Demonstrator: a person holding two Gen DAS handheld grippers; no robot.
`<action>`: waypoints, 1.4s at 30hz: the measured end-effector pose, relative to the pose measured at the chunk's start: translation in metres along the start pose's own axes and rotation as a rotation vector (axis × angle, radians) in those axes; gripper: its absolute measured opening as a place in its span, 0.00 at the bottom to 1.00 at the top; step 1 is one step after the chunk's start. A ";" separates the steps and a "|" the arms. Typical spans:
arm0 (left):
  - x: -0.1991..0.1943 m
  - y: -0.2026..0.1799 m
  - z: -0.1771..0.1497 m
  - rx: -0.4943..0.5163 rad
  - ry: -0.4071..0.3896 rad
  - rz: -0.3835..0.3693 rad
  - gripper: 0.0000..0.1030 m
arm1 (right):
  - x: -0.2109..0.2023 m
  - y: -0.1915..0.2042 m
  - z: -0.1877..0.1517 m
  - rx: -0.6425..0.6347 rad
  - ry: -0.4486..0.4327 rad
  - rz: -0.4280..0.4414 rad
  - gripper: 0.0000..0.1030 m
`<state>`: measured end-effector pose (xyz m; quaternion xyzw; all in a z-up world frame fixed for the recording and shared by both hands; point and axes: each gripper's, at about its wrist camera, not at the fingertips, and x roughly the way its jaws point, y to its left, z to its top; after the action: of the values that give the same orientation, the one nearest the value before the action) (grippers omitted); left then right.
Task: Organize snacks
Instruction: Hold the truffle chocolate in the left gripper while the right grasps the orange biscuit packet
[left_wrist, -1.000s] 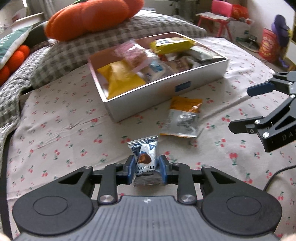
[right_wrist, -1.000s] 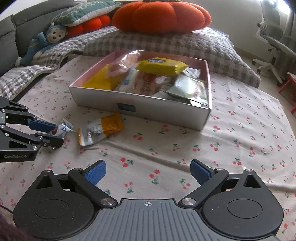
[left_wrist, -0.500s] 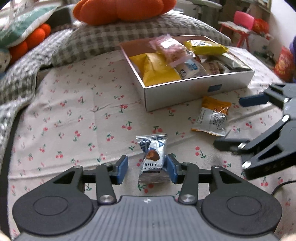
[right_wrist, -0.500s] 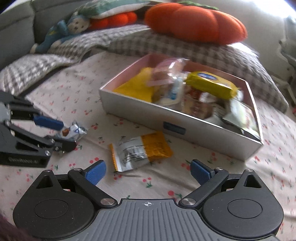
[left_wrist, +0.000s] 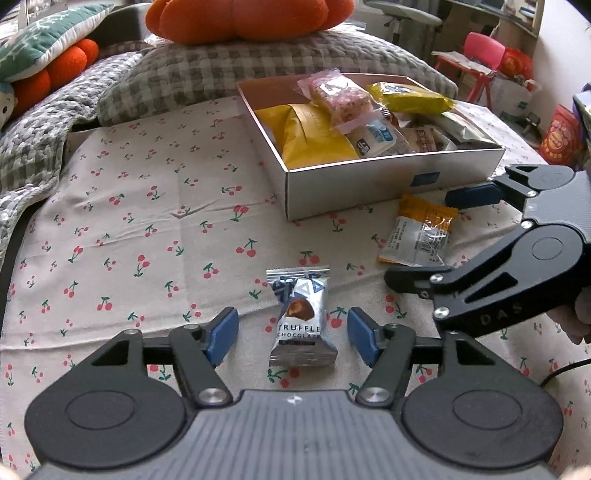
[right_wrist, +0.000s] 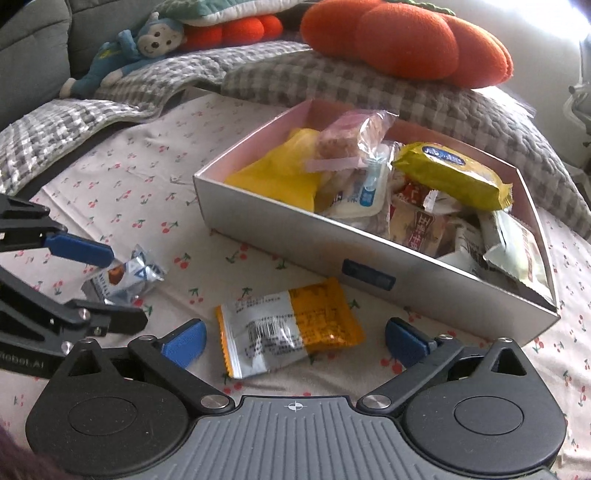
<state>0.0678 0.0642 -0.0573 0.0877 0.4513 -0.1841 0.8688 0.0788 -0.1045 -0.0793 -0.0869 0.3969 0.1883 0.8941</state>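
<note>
1. Cotton sheet (left_wrist: 147, 206), printed with cherries, lies creased and flat; we see bare cloth left of the silver cardboard box (left_wrist: 369, 188).
2. Our left gripper (left_wrist: 291, 334) is opening, blue pads clear of the crinkled foil packet (left_wrist: 301, 321) reading "TRUFFLE CHOCOLATE", which lies between them.
3. Our right gripper (right_wrist: 293, 338) is opening wide around the glossy orange-and-clear wrapper (right_wrist: 288, 326), untouched, just before the box's front wall.
</note>
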 end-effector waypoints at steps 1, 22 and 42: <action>0.000 0.000 0.000 0.001 0.000 0.000 0.60 | 0.001 0.000 0.001 0.000 -0.001 -0.002 1.00; -0.004 -0.002 0.003 -0.015 0.003 -0.018 0.22 | -0.007 0.005 0.009 0.003 -0.006 -0.028 0.63; -0.005 -0.003 0.007 -0.035 0.012 -0.011 0.22 | -0.030 -0.019 0.006 0.071 0.012 0.020 0.39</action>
<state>0.0691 0.0607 -0.0490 0.0712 0.4601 -0.1807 0.8663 0.0721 -0.1277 -0.0533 -0.0520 0.4095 0.1825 0.8924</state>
